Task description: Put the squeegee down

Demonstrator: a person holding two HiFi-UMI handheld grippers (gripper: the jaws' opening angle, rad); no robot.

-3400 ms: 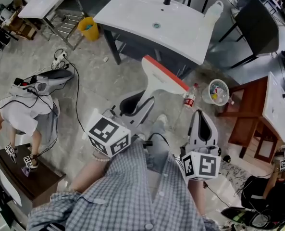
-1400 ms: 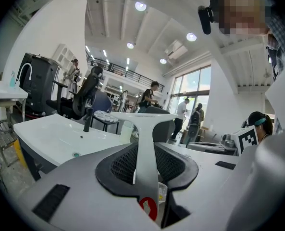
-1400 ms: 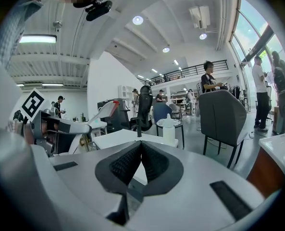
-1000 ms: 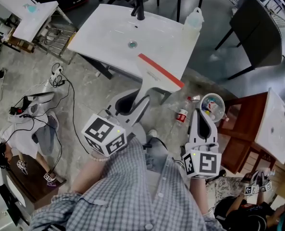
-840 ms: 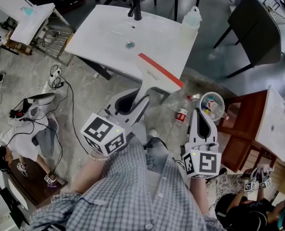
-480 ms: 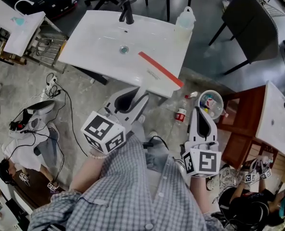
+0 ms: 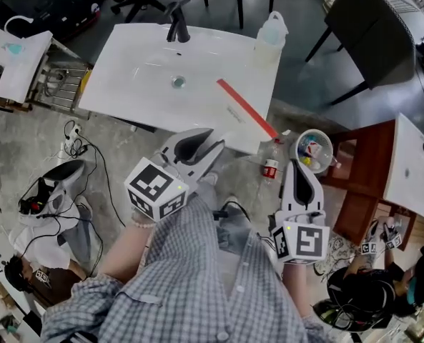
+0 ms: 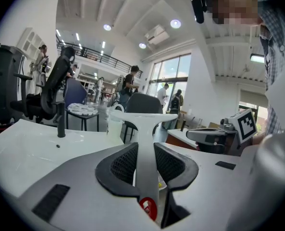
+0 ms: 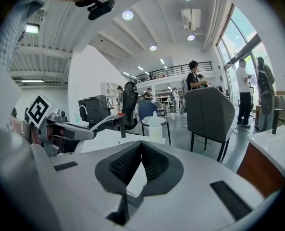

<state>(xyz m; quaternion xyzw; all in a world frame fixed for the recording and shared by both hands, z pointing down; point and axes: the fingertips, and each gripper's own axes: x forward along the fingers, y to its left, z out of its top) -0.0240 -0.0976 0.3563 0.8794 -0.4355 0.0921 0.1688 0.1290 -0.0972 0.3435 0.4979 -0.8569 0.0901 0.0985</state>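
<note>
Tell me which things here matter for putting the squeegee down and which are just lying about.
For the job:
- squeegee, clamped in the left gripper
- sink top, probably where it will be laid

Just lying about:
- plastic bottle on the sink's corner
- bin with rubbish
- red-labelled bottle on the floor
- chair
- cabinet

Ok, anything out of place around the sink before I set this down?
Only a red-labelled bottle on the floor beside the bin, not in it; whether it stands or lies is unclear.
</note>
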